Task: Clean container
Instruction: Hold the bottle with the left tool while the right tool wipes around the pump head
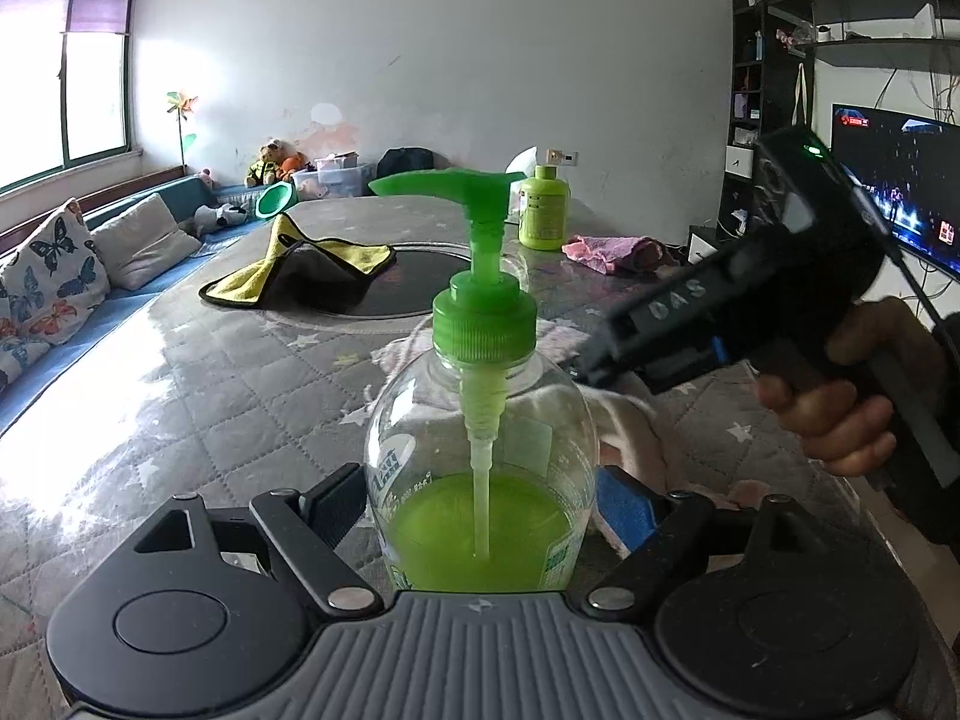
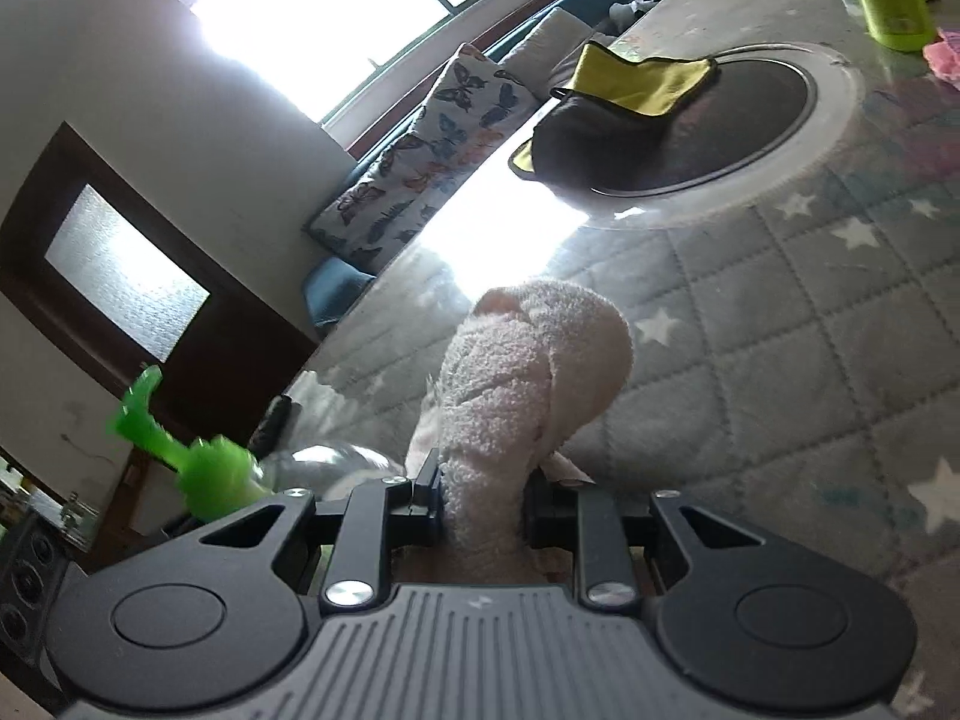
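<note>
A clear pump bottle (image 1: 480, 420) with a green pump head (image 1: 444, 186) and green liquid in its lower part stands upright over the quilted table (image 1: 210, 390). My left gripper (image 1: 480, 498) is shut on the bottle's body, one pad on each side. A hand (image 1: 840, 420) holds my right gripper (image 1: 585, 369) just right of the bottle's shoulder. In the right wrist view my right gripper (image 2: 483, 492) is shut on a bunched pale pink cloth (image 2: 528, 372). The bottle (image 2: 336, 462) lies just left of that cloth; whether they touch I cannot tell.
A yellow and grey cloth (image 1: 300, 273) lies on a round dark inset (image 1: 420, 282) at mid table. A green bottle (image 1: 543, 207) and a pink rag (image 1: 618, 252) sit at the far side. Cushions (image 1: 60, 282) line a bench on the left; a lit screen (image 1: 900, 192) stands right.
</note>
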`<state>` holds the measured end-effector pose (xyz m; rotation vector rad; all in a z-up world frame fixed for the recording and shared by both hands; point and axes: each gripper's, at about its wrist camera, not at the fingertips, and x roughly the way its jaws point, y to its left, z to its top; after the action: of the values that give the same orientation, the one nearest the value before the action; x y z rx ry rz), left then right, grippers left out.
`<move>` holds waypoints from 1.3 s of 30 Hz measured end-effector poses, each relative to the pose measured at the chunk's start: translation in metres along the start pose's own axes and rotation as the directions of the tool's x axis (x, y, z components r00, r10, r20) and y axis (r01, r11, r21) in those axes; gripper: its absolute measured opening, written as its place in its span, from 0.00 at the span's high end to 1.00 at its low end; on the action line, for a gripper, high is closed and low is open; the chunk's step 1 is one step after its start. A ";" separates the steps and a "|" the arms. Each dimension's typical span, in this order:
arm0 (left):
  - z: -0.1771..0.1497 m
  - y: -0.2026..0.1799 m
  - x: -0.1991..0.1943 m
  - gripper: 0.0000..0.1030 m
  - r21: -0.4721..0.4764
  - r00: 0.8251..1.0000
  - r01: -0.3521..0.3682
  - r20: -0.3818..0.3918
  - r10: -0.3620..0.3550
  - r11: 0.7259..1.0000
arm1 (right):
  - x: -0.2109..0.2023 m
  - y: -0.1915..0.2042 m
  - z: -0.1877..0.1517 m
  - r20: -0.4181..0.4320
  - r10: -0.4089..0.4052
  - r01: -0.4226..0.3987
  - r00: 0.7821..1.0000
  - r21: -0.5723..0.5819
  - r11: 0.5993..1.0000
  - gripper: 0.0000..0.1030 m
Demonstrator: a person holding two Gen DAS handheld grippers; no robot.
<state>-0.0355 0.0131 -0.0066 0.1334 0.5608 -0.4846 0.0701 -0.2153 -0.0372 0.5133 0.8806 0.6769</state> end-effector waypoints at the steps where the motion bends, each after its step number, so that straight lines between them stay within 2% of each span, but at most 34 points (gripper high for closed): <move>1: 0.000 0.000 -0.001 0.16 -0.005 1.000 -0.002 -0.003 0.002 1.000 | -0.002 0.000 -0.002 0.000 -0.004 0.004 1.000 -0.004 1.000 0.78; 10: 0.002 -0.003 -0.005 0.17 -0.016 1.000 -0.019 0.001 0.019 1.000 | -0.031 0.009 -0.019 0.014 -0.011 0.011 1.000 -0.026 1.000 0.78; 15: 0.001 -0.003 -0.004 0.17 -0.002 1.000 -0.015 0.005 0.015 1.000 | -0.054 0.026 -0.003 0.085 0.092 -0.089 0.992 -0.039 0.995 0.78; 19: 0.001 -0.003 -0.003 0.17 0.003 1.000 -0.012 0.008 0.012 1.000 | -0.045 0.041 0.013 0.080 0.135 -0.129 0.988 -0.071 0.989 0.78; 24: 0.001 -0.001 -0.003 0.17 0.003 1.000 -0.002 0.011 0.002 1.000 | -0.018 0.040 0.022 0.047 0.112 -0.109 0.993 -0.069 0.992 0.78; 29: 0.001 -0.001 -0.001 0.16 0.009 1.000 -0.002 0.013 0.002 1.000 | -0.003 0.017 0.018 0.033 0.081 -0.081 0.996 0.004 0.997 0.78; 34: 0.002 -0.002 -0.001 0.16 0.006 1.000 -0.008 0.007 0.008 1.000 | 0.007 0.008 0.004 -0.009 -0.019 0.019 1.000 -0.018 1.000 0.78; 39: 0.006 -0.006 -0.005 0.16 0.016 0.999 -0.028 0.023 0.028 0.999 | -0.002 0.006 -0.006 0.000 -0.030 0.030 1.000 -0.016 0.999 0.78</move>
<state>-0.0392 0.0085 0.0009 0.1509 0.5317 -0.4631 0.0622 -0.2120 -0.0355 0.4848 0.8813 0.6564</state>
